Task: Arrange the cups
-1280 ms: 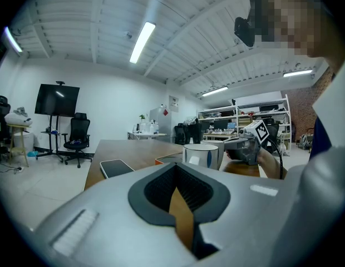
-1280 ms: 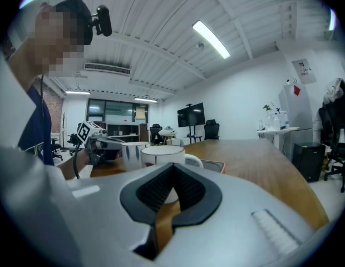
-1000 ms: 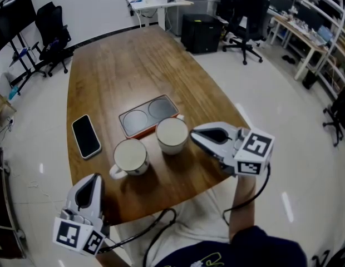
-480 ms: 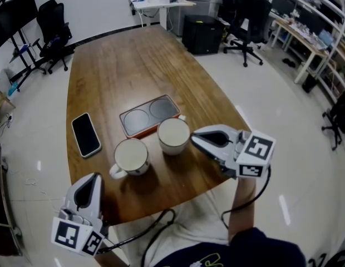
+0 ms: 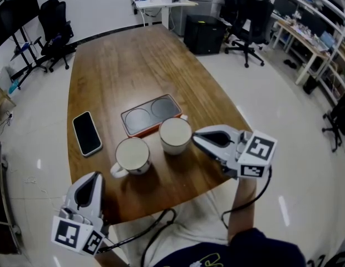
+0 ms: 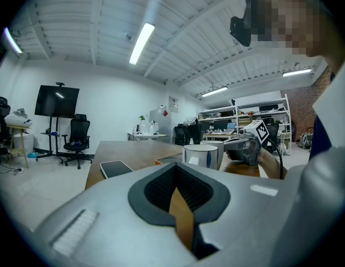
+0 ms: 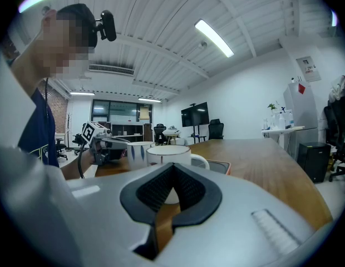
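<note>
A: Where are the cups at this moment?

B: Both stand upright on the wooden table (image 5: 128,65), in the lower middle of the head view. The left-hand cup (image 5: 132,154) has its handle toward the lower left of the frame. The right-hand cup (image 5: 175,135) is just beside it, with a thin gap between them, and its handle points to the upper right.

A: And what is around them?

B: A tray (image 5: 140,117), dark with an orange rim and two round hollows, lies just above the cups in the frame. The right-hand cup stands at its near edge; I cannot tell if they touch. A phone (image 5: 87,133) lies flat at the left of the tray, apart from it.

A: What about the two claws?

B: The right gripper (image 5: 196,138) is at the right of the frame. Its tip points toward the right-hand cup, near it but not touching. In its own view the jaws are pressed together at the tip and grip nothing; the cup stands beyond them. The left gripper (image 5: 94,177) is in the lower left, at the near edge of the table, below the left-hand cup and apart from it. Its jaws are closed together in the same way, with nothing held; only the wood of the table shows through the slit behind the tips.
</note>
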The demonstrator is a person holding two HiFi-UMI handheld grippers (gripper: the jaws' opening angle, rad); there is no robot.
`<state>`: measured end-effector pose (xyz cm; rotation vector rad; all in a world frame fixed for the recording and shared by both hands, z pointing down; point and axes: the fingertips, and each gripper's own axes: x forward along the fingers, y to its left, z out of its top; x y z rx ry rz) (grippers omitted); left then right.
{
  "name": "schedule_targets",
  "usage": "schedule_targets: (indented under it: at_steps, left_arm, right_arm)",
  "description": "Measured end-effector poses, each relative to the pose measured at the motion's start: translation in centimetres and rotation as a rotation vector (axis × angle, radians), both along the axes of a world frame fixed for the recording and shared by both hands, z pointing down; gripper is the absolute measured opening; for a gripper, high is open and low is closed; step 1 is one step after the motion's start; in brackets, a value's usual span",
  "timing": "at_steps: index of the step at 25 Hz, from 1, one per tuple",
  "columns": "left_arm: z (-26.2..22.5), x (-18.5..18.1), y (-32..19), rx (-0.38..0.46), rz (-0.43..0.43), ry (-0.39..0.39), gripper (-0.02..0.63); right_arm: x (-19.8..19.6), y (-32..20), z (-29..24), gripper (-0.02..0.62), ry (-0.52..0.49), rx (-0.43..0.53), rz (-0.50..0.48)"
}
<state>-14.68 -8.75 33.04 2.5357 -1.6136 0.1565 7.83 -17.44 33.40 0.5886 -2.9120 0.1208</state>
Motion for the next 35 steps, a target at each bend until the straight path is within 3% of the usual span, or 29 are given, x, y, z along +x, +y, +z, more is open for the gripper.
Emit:
schedule_targets:
  at_steps: [20, 30, 31, 33, 35]
  left_arm:
    - [-0.2, 0.0, -0.1, 0.003, 0.002, -0.001, 0.003]
    - [-0.2, 0.0, -0.1, 0.004, 0.004, -0.003, 0.003]
    - [-0.1, 0.1, -0.1, 0.005, 0.004, -0.004, 0.003]
    - [0.0, 0.2, 0.0, 0.005, 0.004, -0.005, 0.003]
    - [0.0, 0.2, 0.0, 0.006, 0.004, -0.005, 0.003]
  right_arm:
    - [0.0, -0.1, -0.1, 0.002, -0.004, -0.004, 0.002]
    - [-0.4, 0.7, 0.0, 0.0, -0.006, -0.006, -0.048]
    - [-0.6, 1.1, 0.0, 0.028, -0.006, -0.005, -0.073]
    - [-1.3, 2.5, 0.1, 0.285, -0.004, -0.011, -0.165]
    - [-1.7, 3.5, 0.0, 0.318, -0.004, -0.018, -0.222]
